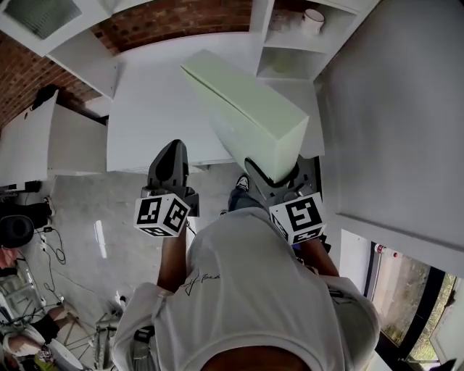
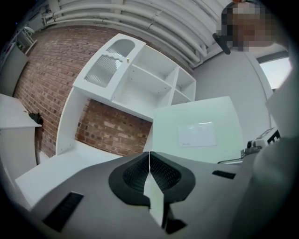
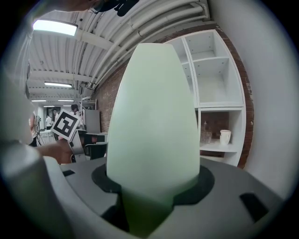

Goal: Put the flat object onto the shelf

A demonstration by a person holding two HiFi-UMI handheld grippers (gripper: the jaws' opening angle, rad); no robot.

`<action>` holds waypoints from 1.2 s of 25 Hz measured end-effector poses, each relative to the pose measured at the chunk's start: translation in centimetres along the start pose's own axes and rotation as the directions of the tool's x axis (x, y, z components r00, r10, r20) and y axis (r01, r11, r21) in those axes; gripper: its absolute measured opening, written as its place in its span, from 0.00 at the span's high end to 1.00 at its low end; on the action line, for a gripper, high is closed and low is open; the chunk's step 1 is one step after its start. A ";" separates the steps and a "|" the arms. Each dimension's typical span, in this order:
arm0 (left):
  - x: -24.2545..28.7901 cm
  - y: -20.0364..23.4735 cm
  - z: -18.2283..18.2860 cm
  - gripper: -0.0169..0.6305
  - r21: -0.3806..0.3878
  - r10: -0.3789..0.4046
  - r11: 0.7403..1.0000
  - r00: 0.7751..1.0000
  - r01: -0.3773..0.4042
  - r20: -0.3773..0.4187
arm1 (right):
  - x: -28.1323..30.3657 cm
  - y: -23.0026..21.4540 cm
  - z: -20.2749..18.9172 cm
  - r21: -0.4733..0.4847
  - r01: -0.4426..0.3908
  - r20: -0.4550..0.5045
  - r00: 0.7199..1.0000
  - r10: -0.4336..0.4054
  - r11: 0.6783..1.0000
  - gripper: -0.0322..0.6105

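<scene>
Carry stage: my right gripper (image 1: 274, 174) clamps the pale-green flat box (image 1: 246, 109), left gripper (image 1: 170, 158) closed and empty; next, I raise it to the shelf (image 1: 287, 69) at one o'clock.

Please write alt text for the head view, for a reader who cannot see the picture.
Seen from above, the right tongs grip one end of a pale green flat box, held at a slant towards a white shelf unit. The left tongs are shut and empty beside it, near a white desk. A white mug stands in the shelf.
</scene>
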State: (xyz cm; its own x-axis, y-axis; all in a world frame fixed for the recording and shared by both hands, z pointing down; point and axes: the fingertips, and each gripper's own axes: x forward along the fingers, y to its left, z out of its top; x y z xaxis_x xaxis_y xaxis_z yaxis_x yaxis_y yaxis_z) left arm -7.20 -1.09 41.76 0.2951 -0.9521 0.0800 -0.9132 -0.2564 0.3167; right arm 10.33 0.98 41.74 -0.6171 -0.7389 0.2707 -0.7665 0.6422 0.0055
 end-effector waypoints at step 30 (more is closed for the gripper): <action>14.6 3.2 5.3 0.95 0.131 -0.034 0.991 0.999 0.035 -0.007 | 8.9 -6.9 4.9 0.066 -0.028 0.088 0.996 0.022 0.997 0.53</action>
State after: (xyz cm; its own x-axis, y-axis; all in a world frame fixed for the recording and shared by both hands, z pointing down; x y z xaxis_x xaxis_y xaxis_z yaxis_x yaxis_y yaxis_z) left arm -7.33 -16.70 38.89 0.3279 -0.9416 0.0761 -0.9313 -0.3087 0.1932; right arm 9.25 -11.06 39.37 -0.6473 -0.7394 0.1853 -0.7589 0.6478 -0.0660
